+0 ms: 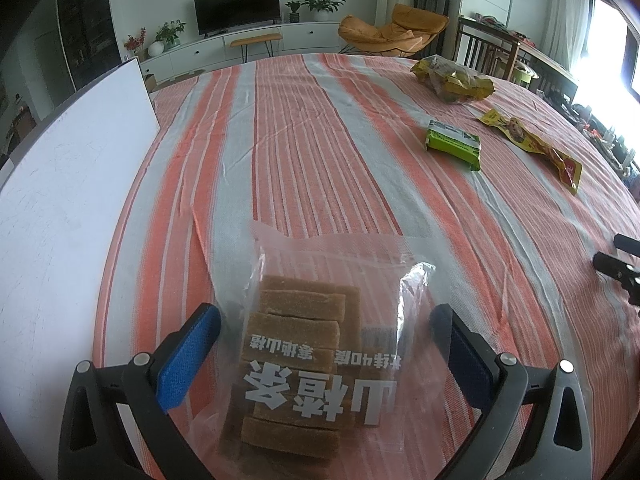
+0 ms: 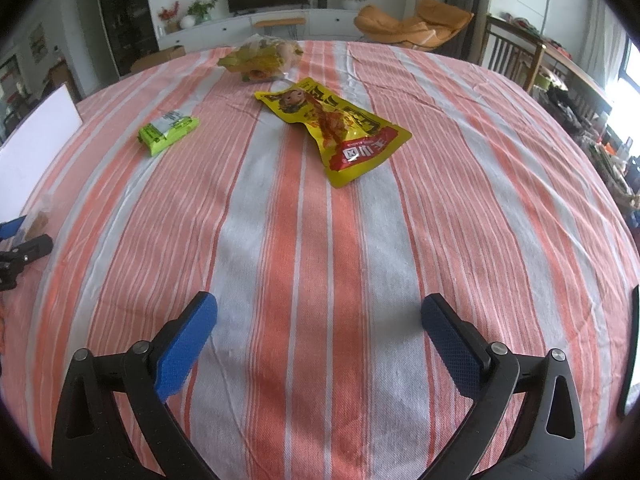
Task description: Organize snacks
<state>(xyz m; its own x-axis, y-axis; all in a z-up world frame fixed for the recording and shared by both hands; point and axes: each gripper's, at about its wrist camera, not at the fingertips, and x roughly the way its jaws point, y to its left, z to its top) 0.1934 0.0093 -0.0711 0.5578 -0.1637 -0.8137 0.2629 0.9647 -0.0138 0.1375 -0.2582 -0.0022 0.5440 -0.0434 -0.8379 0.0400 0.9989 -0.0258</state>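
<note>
Clear bag of brown bars (image 1: 308, 344) seen flat on striped surface (image 1: 360, 128), between spread pads of left claw (image 1: 326, 334), not gripped. Right claw (image 2: 318, 326) held wide, empty. Risk: slippery film pinched alone, bars slid out.

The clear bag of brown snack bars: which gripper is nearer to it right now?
Left. The left gripper has its open fingers on either side of the clear bag of brown snack bars. The right gripper is open over bare tablecloth, off to the bag's right.
</note>
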